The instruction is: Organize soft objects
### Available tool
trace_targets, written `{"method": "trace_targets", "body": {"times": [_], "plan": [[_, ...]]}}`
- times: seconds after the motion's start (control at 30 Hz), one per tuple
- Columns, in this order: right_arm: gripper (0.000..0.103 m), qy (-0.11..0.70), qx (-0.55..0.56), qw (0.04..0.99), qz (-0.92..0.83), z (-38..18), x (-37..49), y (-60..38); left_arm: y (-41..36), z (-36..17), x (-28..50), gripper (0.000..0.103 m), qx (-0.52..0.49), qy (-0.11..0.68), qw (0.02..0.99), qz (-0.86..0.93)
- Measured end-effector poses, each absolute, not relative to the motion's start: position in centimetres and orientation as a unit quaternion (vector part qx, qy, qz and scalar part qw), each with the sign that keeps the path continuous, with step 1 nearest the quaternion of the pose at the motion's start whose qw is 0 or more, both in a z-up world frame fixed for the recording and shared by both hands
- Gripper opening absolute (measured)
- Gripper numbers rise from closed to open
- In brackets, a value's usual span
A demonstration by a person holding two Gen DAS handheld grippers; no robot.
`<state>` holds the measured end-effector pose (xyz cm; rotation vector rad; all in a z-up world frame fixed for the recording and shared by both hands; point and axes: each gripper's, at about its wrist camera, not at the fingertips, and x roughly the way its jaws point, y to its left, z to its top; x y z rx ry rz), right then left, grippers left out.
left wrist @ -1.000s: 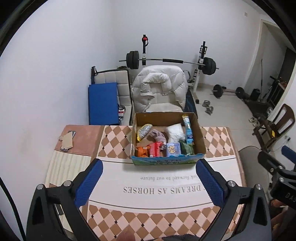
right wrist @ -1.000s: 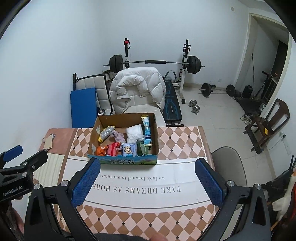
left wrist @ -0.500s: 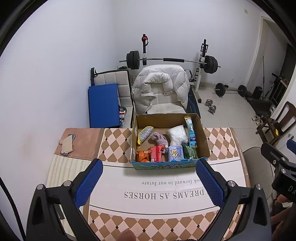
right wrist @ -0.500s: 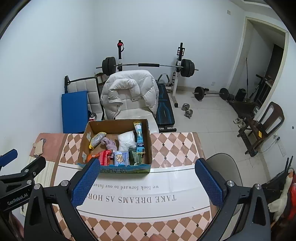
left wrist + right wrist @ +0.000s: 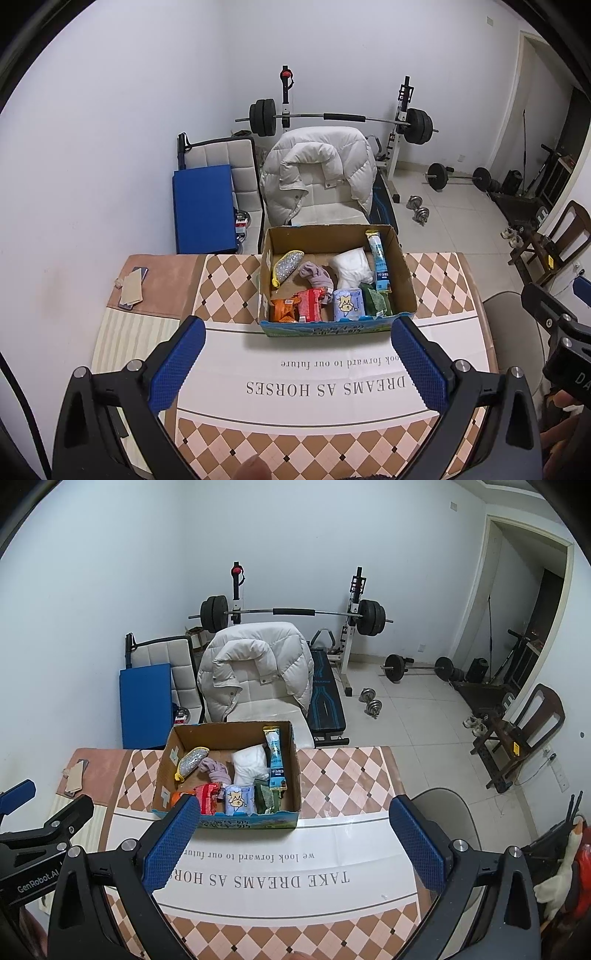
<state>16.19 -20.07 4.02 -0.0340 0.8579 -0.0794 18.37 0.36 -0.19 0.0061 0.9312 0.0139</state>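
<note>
Both hand-held grippers hovered wide and empty above the desk, the box of soft things ahead of them.

The desk [image 5: 236, 284] stretched ahead of the left hand-held gripper [image 5: 295, 354] and the right hand-held gripper [image 5: 291, 834], each with its jaws spread wide and holding nothing. The cardboard box [image 5: 404, 280] sat straight ahead of the left one and ahead-left of the right one, well apart from both. Inside lay a white bundle [image 5: 351, 267], a purple cloth [image 5: 317, 275], a tissue pack [image 5: 348, 303] and snack packets. Sorting seemed not yet begun; the next move probably called for reaching forward and down into the box to pinch one soft piece.
</note>
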Motion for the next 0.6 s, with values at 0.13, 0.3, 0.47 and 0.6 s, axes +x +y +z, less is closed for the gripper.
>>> {"method": "trace_targets", "body": {"times": [0.13, 0.3, 0.47, 0.6], "plan": [[0.103, 0.415, -0.019, 0.909, -0.038, 4.02, 16.26, -20.06, 0.59, -0.02, 18.11, 0.103, 0.0, 0.449, 0.893, 0.004], [0.103, 0.414, -0.02, 0.909, -0.04, 4.17, 16.01, -19.98, 1.04, -0.15, 18.14, 0.103, -0.005, 0.454, 0.891, 0.002], [0.103, 0.42, -0.02, 0.907, -0.039, 4.19, 15.75, -20.03, 1.42, -0.05, 17.94, 0.103, -0.004, 0.449, 0.893, 0.002], [0.103, 0.421, -0.02, 0.906, -0.037, 4.13, 15.36, -19.95, 1.43, 0.02, 17.86, 0.103, -0.005, 0.448, 0.894, 0.003]]}}
